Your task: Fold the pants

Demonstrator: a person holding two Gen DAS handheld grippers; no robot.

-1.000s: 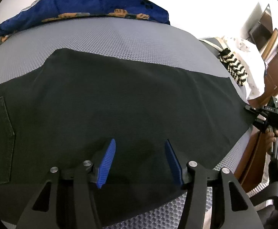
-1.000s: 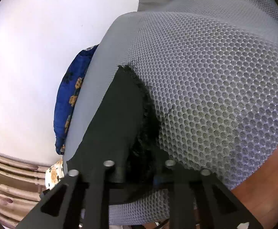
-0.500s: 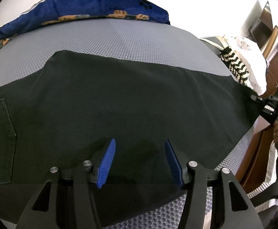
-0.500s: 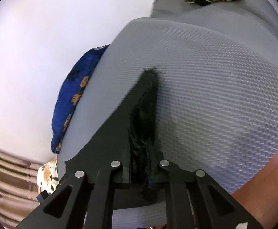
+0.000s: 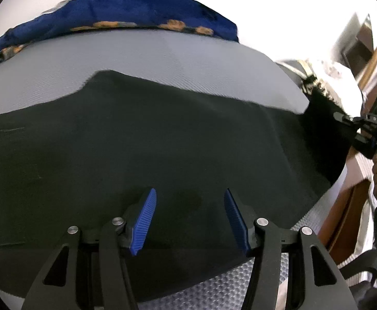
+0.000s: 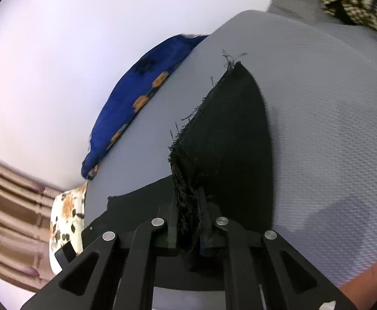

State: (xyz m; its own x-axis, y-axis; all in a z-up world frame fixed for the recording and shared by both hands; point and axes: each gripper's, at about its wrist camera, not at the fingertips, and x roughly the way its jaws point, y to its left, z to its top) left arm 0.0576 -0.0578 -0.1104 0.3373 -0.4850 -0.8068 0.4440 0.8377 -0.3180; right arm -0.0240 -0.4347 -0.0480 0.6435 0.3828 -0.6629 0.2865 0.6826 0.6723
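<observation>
The black pants [image 5: 162, 149] are spread across the grey mattress [image 5: 162, 59], filling most of its near half. Their frayed hem [image 6: 188, 180] is pinched between the narrow jaws of the right gripper [image 6: 189, 222] and raised off the mattress, probably so the leg can be carried over for a fold. The left gripper [image 5: 188, 219] is held half open just above the cloth near its front edge, with nothing clamped, likely ready to pin it. Bare mattress is left beyond the pants, up to the blue pillow [image 5: 126, 10].
</observation>
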